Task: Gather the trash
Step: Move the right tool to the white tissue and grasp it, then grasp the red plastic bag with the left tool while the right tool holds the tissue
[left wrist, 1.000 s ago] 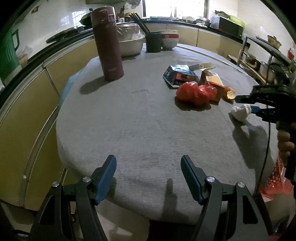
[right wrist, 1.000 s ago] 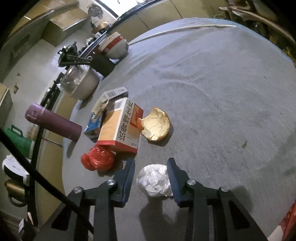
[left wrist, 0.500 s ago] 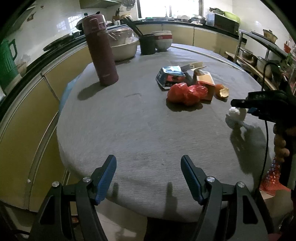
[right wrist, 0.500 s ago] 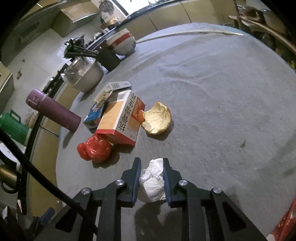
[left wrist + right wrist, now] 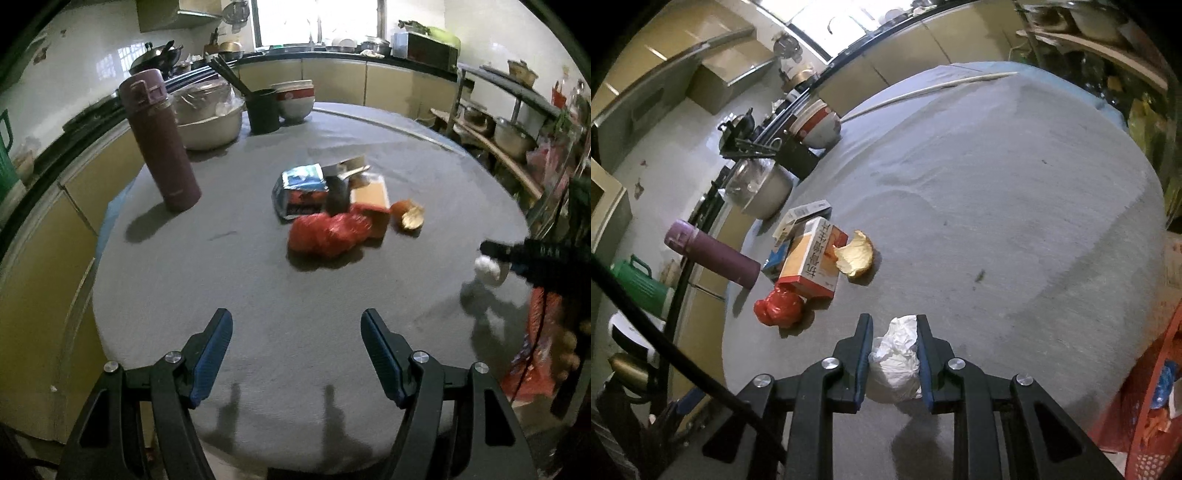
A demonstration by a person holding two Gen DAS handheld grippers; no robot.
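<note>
Two grippers are in your hands over the round grey bench (image 5: pixel 229 280). Your right gripper (image 5: pixel 893 354) is clamped on the crumpled white tissue (image 5: pixel 897 360), both blue pads pressing its sides; from the left wrist view the tissue (image 5: pixel 487 268) hangs clear of the cloth, with its shadow on the bench below. Your left gripper (image 5: pixel 296 352) stands with its jaws wide apart and nothing between them, above the near edge of the bench.

The other trash lies in a cluster toward the middle: a red plastic bag (image 5: pixel 779 307) touching the end of an orange carton (image 5: pixel 812 260), an orange peel (image 5: pixel 856 254) just beside the carton, and a blue packet (image 5: pixel 300 190) behind them. A purple flask (image 5: pixel 159 140) stands upright, well apart from the cluster. A red basket (image 5: pixel 1145 402) sits off the bench edge at your right.
</note>
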